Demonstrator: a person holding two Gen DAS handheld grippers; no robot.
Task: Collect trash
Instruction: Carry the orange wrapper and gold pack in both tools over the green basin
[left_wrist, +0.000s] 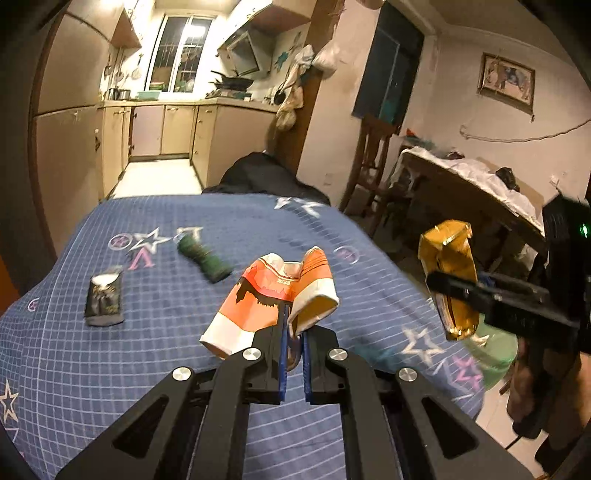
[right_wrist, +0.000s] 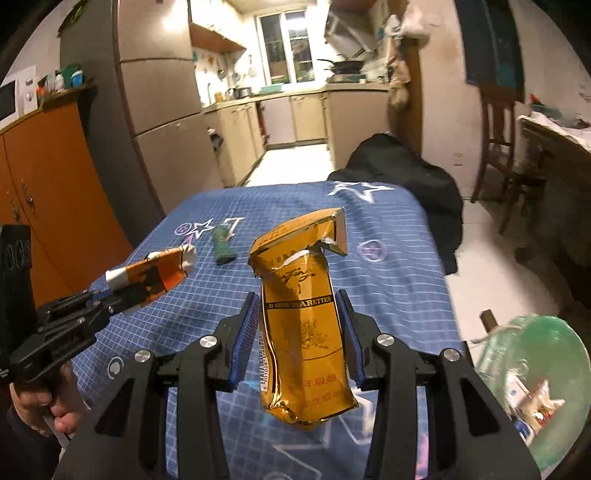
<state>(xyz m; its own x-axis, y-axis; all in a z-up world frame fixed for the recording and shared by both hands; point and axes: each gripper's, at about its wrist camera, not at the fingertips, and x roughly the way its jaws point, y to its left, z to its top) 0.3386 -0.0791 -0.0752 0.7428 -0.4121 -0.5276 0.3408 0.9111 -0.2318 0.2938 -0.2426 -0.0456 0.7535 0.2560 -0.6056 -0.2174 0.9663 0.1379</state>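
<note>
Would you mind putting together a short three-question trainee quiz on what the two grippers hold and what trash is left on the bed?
1. True or false: the left gripper is shut on the orange and white pack.
2. What does the right gripper hold? A) a green roll B) the gold cigarette pack C) nothing
3. Which two pieces of trash lie on the blue bedspread?

Key
1. True; the pack is pinched between its blue pads.
2. B; it is lifted clear of the bedspread.
3. The black packet and the green roll, lying apart from each other.
</note>
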